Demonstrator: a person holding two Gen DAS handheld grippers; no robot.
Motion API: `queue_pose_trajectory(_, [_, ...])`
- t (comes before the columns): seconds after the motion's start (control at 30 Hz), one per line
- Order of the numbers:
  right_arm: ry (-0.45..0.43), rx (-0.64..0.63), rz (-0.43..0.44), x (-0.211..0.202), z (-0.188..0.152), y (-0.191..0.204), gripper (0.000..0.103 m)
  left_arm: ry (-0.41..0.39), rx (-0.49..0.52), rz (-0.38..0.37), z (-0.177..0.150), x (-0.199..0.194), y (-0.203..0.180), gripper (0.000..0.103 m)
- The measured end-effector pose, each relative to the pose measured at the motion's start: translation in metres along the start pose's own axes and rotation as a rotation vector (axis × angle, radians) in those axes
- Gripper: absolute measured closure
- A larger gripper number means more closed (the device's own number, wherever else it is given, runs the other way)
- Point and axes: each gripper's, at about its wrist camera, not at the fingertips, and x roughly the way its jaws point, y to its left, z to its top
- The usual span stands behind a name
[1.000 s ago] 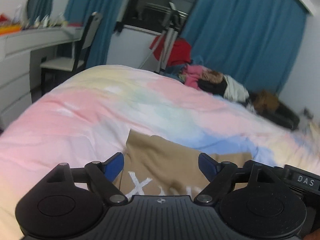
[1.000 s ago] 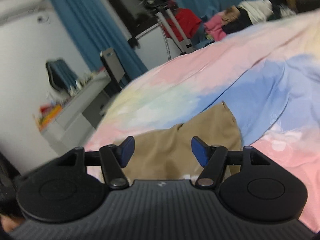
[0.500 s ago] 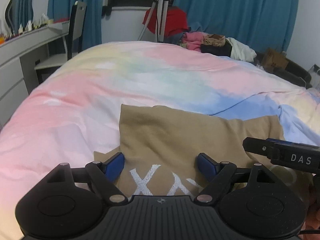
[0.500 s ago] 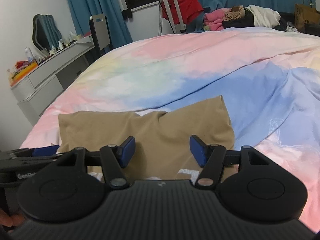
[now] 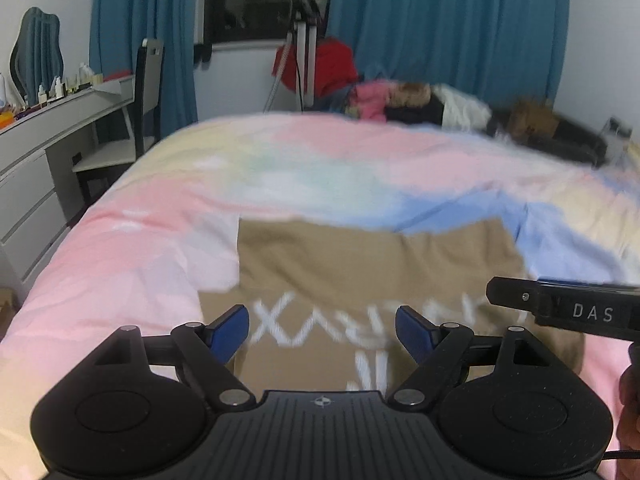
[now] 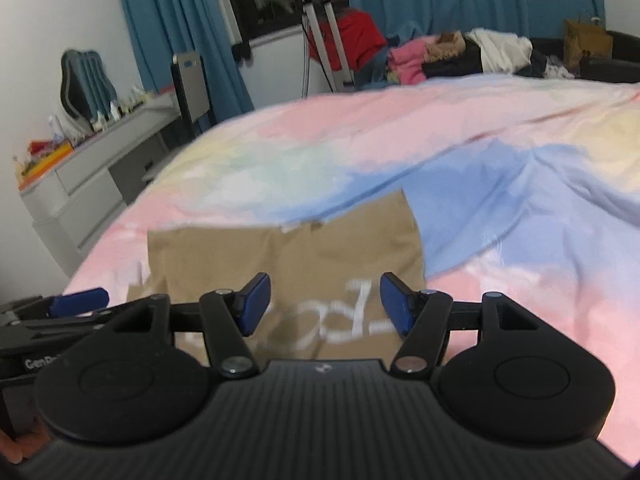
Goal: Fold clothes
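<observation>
A tan garment with white lettering lies partly folded on the pastel bedspread; it also shows in the right wrist view. My left gripper is open and empty, held above the garment's near edge over the lettering. My right gripper is open and empty, above the garment's near right part. The right gripper's side shows in the left wrist view, and the left gripper's blue fingertip shows in the right wrist view.
A grey dresser with bottles and a chair stand to the left of the bed. A tripod and a pile of clothes lie beyond the far edge, before blue curtains.
Both grippers have pulled back and up from the garment, staying open. More of the garment and its white lettering shows now; the folded upper part lies flat.
</observation>
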Motion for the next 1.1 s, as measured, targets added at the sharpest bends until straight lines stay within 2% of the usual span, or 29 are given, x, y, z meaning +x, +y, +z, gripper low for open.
queue_pose_trajectory(0.1, [0.044, -0.066, -0.039, 0.013, -0.01, 0.008, 0.04, 0.06, 0.011, 0.011, -0.008, 0.01, -0.002, 0.021])
queue_pose_trajectory(0.17, [0.046, -0.078, -0.047, 0.017, -0.013, 0.01, 0.039, 0.072, 0.006, 0.014, -0.011, 0.013, -0.001, 0.02])
queue_pose_trajectory(0.4, [0.047, -0.057, -0.037, 0.015, -0.014, 0.005, 0.04, 0.058, -0.036, 0.053, -0.009, -0.015, -0.004, 0.02])
queue_pose_trajectory(0.47, [0.048, -0.049, -0.033, 0.014, -0.013, 0.004, 0.04, 0.057, -0.088, -0.002, -0.008, -0.034, -0.004, 0.019])
queue_pose_trajectory(0.6, [0.051, -0.032, -0.027, 0.014, -0.013, 0.002, 0.04, 0.046, -0.21, -0.149, -0.015, -0.066, -0.001, 0.011])
queue_pose_trajectory(0.7, [0.052, -0.03, -0.029, 0.014, -0.013, 0.003, 0.04, 0.096, -0.284, -0.189, -0.025, -0.064, 0.003, 0.011])
queue_pose_trajectory(0.8, [0.054, -0.028, -0.031, 0.014, -0.012, 0.003, 0.04, 0.202, -0.402, -0.229, -0.034, -0.041, 0.016, 0.011])
queue_pose_trajectory(0.93, [0.054, -0.029, -0.033, 0.014, -0.013, 0.003, 0.04, 0.317, -0.71, -0.344, -0.057, -0.002, 0.047, 0.012])
queue_pose_trajectory(0.97, [0.054, -0.028, -0.033, 0.014, -0.013, 0.003, 0.04, 0.33, -0.798, -0.371, -0.063, 0.006, 0.056, 0.012])
queue_pose_trajectory(1.03, [0.054, -0.029, -0.034, 0.013, -0.013, 0.003, 0.04, 0.303, -0.926, -0.392, -0.071, 0.011, 0.07, 0.013])
queue_pose_trajectory(1.1, [0.054, -0.031, -0.036, 0.013, -0.012, 0.003, 0.04, 0.272, -1.032, -0.398, -0.077, 0.014, 0.081, 0.02])
